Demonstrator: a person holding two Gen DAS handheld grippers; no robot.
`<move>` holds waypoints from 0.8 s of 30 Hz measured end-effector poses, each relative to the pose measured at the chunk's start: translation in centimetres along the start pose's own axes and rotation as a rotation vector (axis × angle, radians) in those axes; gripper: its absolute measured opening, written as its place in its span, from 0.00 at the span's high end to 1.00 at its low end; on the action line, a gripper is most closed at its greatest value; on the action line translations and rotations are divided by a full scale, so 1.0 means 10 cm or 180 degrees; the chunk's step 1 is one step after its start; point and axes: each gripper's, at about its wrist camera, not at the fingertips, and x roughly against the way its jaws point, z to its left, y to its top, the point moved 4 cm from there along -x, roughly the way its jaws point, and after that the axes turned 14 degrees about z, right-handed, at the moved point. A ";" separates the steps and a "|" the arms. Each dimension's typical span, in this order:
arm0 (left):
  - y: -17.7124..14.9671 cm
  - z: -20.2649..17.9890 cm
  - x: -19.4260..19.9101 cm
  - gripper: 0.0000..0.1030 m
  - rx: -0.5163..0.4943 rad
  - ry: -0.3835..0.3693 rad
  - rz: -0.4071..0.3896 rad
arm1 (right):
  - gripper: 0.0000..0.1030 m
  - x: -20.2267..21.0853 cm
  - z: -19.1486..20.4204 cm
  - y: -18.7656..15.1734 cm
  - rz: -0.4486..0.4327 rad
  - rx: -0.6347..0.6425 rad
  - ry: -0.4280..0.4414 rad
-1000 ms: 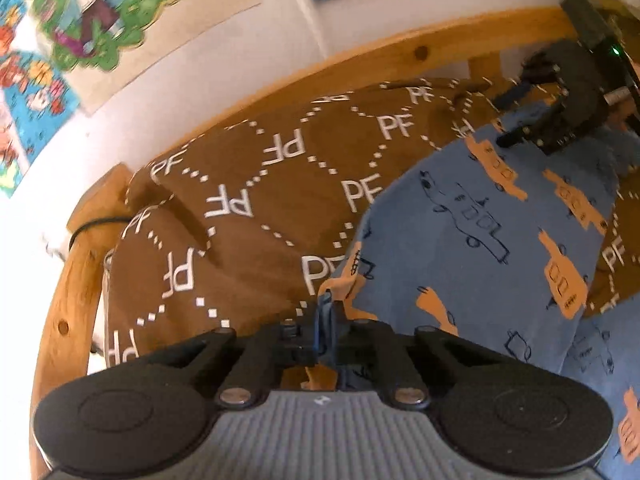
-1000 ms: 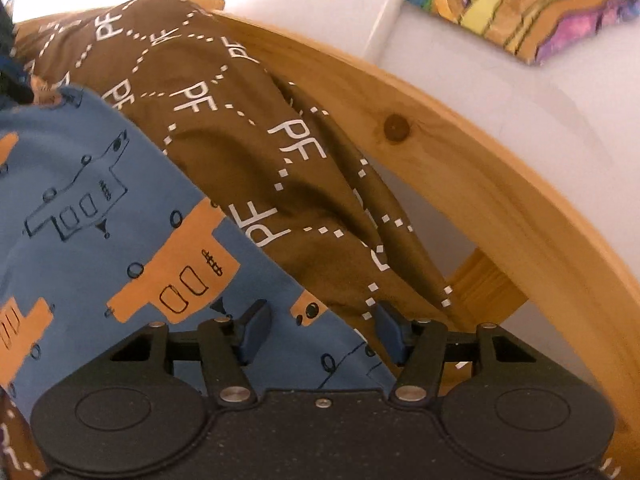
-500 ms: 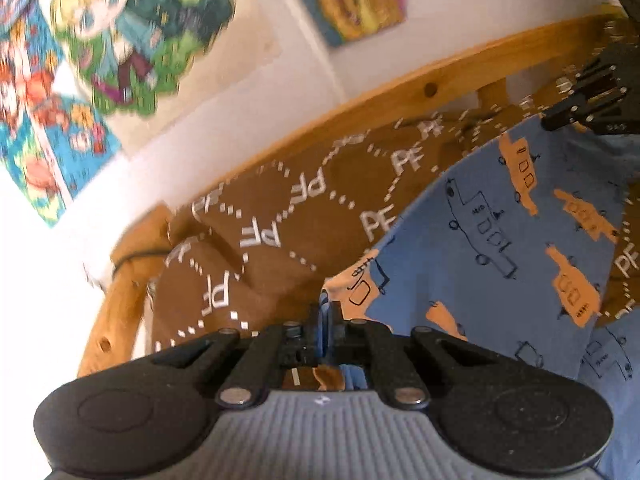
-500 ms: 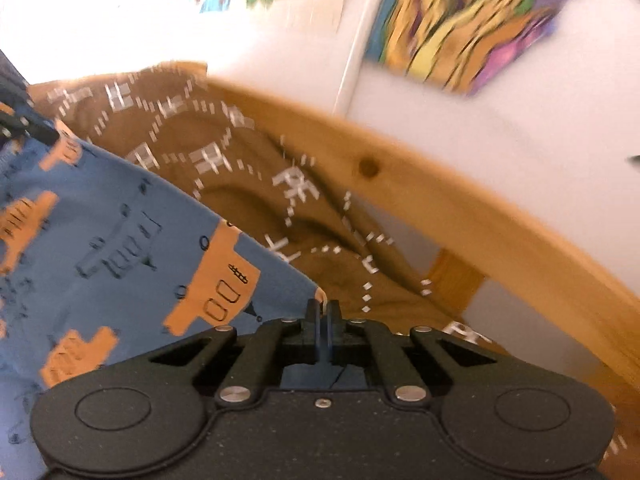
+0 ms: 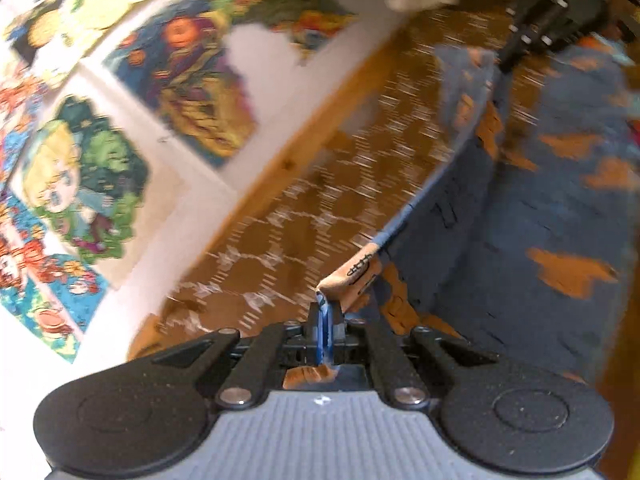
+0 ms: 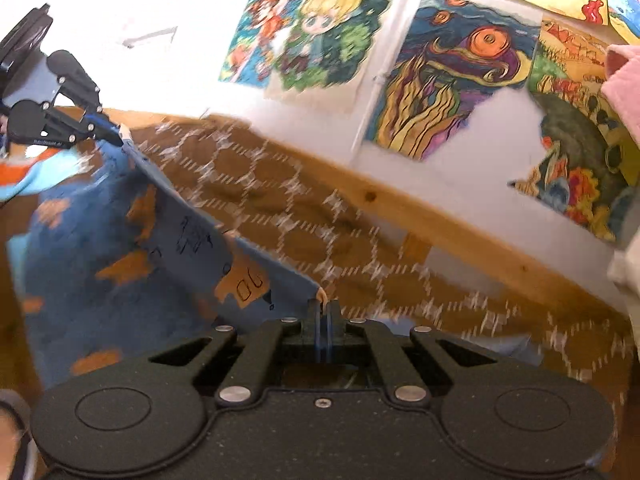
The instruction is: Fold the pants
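The blue pants (image 5: 520, 216) with orange vehicle prints hang lifted above the brown bedspread (image 5: 320, 208). My left gripper (image 5: 325, 312) is shut on one corner of their edge. My right gripper (image 6: 322, 312) is shut on the other corner of the pants (image 6: 132, 248). The edge is stretched taut between the two grippers. The right gripper shows in the left wrist view (image 5: 548, 12) at the top right. The left gripper shows in the right wrist view (image 6: 108, 130) at the far left. Both views are blurred by motion.
The brown bedspread (image 6: 320, 232) with a white pattern covers the bed. A wooden bed rail (image 6: 460, 224) runs along a white wall with several colourful drawings (image 6: 448, 80). A pink cloth (image 6: 624, 76) shows at the right edge.
The right gripper shut on the pants' corner. Both grippers have risen, lifting the pants' edge off the bedspread and pulling it taut; more of the wall and its drawings is in view.
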 end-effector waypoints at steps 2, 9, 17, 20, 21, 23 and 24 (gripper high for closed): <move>-0.14 -0.22 0.02 0.98 -0.0209 -0.0031 0.0074 | 0.99 0.05 0.21 -0.20 0.0132 0.0031 0.0057; -0.49 -0.63 -0.17 0.98 -0.0528 -0.0193 0.0402 | 0.99 -0.01 0.86 -0.66 0.0433 0.0208 0.0124; -0.53 -0.70 -0.20 0.98 -0.0878 0.0057 0.0392 | 0.99 -0.07 1.04 -0.80 0.0485 0.0122 0.0087; -0.49 -0.67 -0.08 0.98 -0.1061 0.0298 0.0257 | 0.99 0.01 1.05 -0.77 0.0446 0.0076 0.0079; -0.49 -0.65 -0.05 0.98 -0.1139 0.0353 0.0220 | 0.99 0.04 1.06 -0.76 0.0432 0.0085 0.0081; -0.55 -0.65 0.01 0.98 -0.1325 0.0421 0.0201 | 0.99 0.09 1.13 -0.76 0.0427 0.0170 0.0079; -0.59 -0.66 0.00 0.98 -0.1388 0.0416 0.0226 | 0.99 0.09 1.17 -0.77 0.0443 0.0228 0.0080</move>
